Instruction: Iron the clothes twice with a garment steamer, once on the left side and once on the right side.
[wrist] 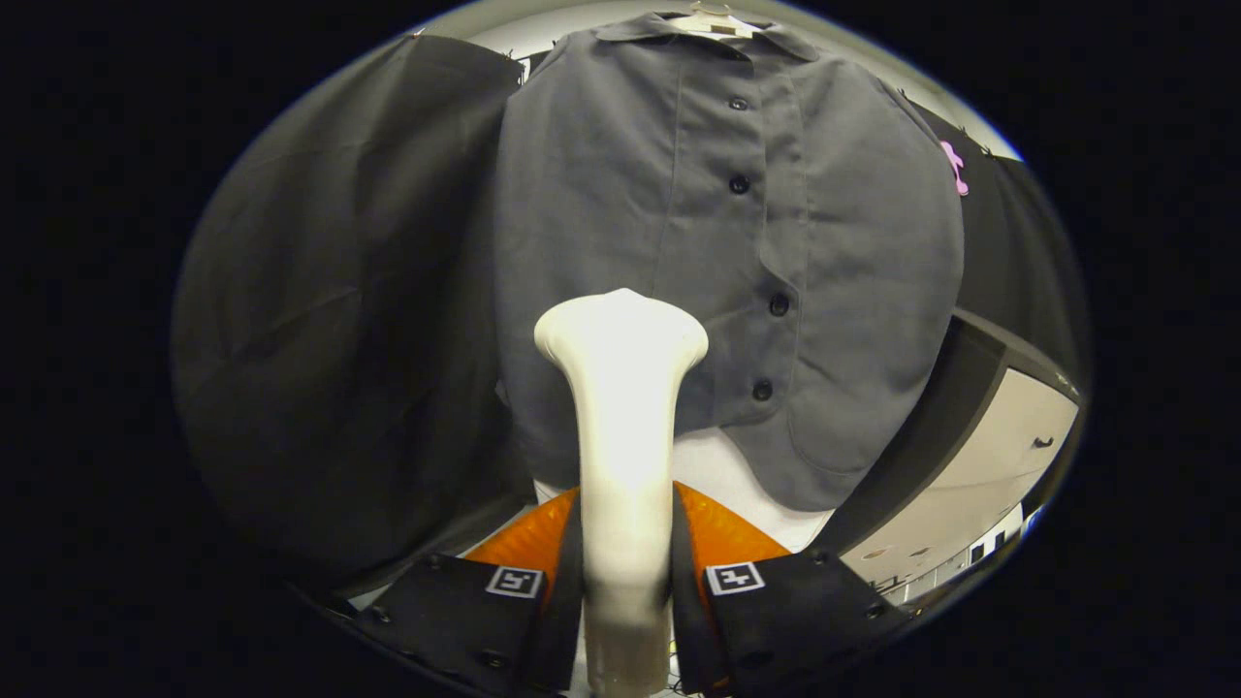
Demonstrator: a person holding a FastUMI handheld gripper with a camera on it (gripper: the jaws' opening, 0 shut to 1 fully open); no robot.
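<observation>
The gripper point(625, 572) has both fingers clamped on the handle of the garment steamer point(620, 407), whose long body runs straight ahead, its head just before the lower left half of the hanging grey shirt point(620, 174).

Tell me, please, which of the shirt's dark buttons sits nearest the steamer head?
The third visible button down: it sits just right of the white steamer head, level with it. The gripper jaws are shut on the steamer's handle. The other buttons lie farther off.
</observation>
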